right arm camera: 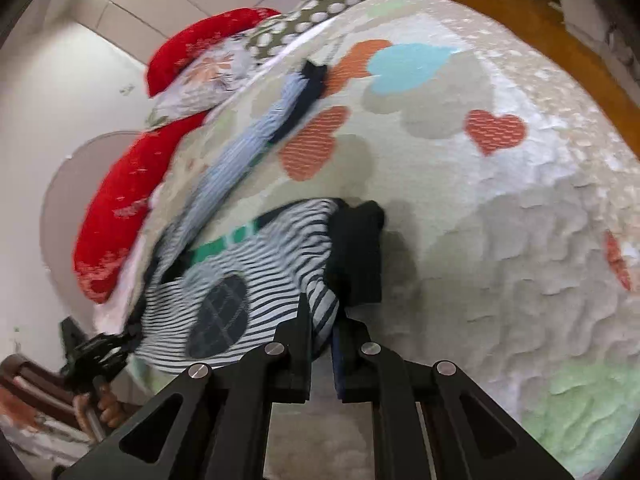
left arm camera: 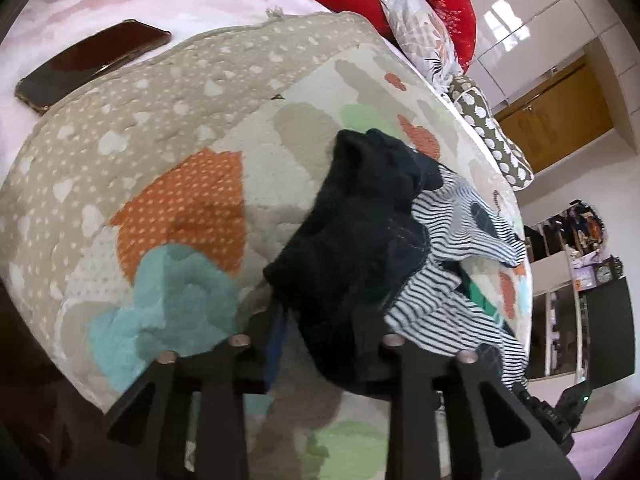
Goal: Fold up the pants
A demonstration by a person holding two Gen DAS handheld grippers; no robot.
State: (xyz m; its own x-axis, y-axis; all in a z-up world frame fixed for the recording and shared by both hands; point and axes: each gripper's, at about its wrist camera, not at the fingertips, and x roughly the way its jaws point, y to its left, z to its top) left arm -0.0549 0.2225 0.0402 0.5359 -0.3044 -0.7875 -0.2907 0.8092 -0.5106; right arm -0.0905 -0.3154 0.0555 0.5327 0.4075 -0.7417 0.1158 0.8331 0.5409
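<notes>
Quilted heart-print bedspread point(right arm camera: 500, 220) under bunched striped pants point(right arm camera: 256, 256), both claws pinching.

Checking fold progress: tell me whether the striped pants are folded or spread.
Neither: the striped pants lie bunched, one leg trailing, pinched by both grippers.

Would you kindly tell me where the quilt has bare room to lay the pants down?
Free: the quilt right of the pants, past the orange heart. Crowded: toward the red pillows, and by the phone.
</notes>
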